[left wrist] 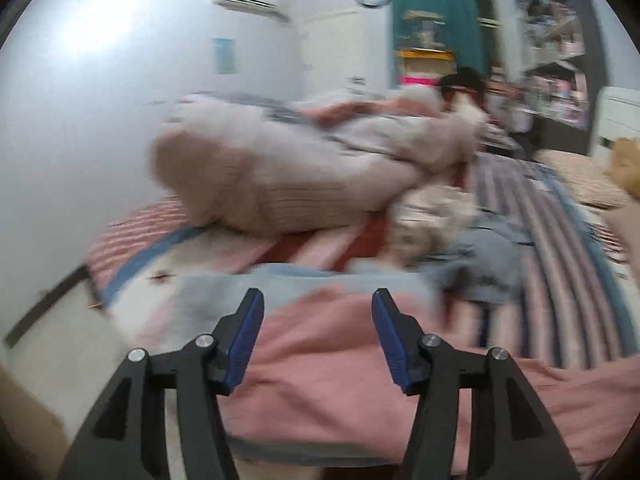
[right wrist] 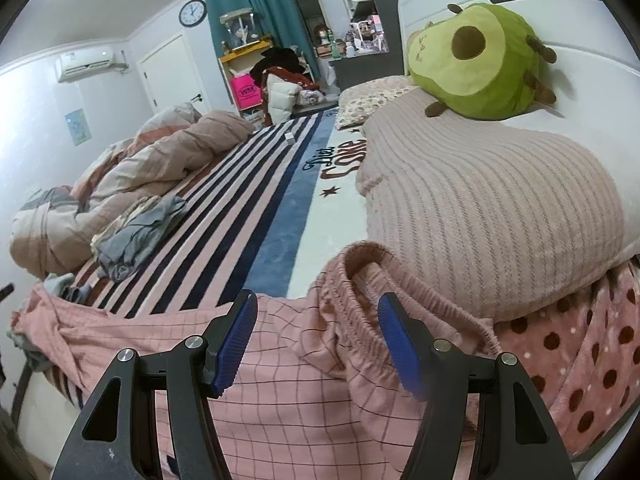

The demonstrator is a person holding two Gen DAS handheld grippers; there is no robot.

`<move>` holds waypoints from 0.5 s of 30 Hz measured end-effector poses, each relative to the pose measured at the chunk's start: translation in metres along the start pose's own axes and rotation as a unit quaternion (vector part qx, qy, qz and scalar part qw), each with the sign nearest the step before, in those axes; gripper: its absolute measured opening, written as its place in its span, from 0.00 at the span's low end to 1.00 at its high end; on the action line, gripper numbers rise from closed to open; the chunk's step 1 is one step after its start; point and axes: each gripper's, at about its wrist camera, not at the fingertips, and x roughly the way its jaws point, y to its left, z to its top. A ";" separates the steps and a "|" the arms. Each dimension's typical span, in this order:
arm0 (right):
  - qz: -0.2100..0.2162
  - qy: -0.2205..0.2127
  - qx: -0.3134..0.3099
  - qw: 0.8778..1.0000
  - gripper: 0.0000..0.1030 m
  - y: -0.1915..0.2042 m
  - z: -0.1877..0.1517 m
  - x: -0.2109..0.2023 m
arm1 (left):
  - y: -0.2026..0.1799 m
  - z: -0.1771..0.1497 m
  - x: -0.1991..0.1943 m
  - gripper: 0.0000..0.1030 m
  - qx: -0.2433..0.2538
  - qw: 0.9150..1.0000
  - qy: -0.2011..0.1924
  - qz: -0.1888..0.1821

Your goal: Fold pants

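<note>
Pink checked pants (right wrist: 288,360) lie spread across the near edge of the bed, the elastic waistband (right wrist: 400,284) bunched up at the right by a pillow. My right gripper (right wrist: 316,320) is open and empty, just above the cloth near the waistband. In the blurred left wrist view the pants (left wrist: 332,368) show as pink cloth below my left gripper (left wrist: 318,314), which is open and empty over the leg end.
A striped bed sheet (right wrist: 240,216) covers the bed. A crumpled duvet (right wrist: 132,176) and a heap of grey clothes (right wrist: 136,232) lie at the far left. A ribbed pink pillow (right wrist: 488,208), a green plush toy (right wrist: 476,60) and a dotted blanket (right wrist: 568,360) sit at the right.
</note>
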 end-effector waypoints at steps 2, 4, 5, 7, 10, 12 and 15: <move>0.006 0.000 0.002 1.000 0.58 0.001 0.000 0.001 | -0.027 -0.002 0.018 0.51 0.011 0.999 0.031 -0.039; 0.009 0.001 0.002 1.000 0.58 0.000 0.000 0.003 | -0.047 -0.006 0.043 0.51 0.020 0.997 0.059 -0.041; 0.011 0.001 0.002 1.000 0.58 -0.001 0.000 0.004 | -0.053 -0.007 0.055 0.51 0.024 0.997 0.067 -0.031; 0.013 0.003 0.002 1.000 0.58 -0.003 -0.001 0.007 | -0.058 -0.008 0.075 0.51 0.022 0.997 0.075 -0.001; 0.014 0.009 0.004 1.000 0.58 -0.007 -0.002 0.011 | -0.058 -0.011 0.088 0.24 0.036 0.996 0.073 0.044; 0.015 0.010 0.006 1.000 0.58 -0.011 -0.003 0.013 | -0.057 -0.010 0.086 0.08 0.045 0.995 0.068 0.056; 0.019 0.011 0.012 1.000 0.58 -0.014 -0.004 0.016 | -0.055 -0.011 0.075 0.03 0.066 0.994 0.056 0.069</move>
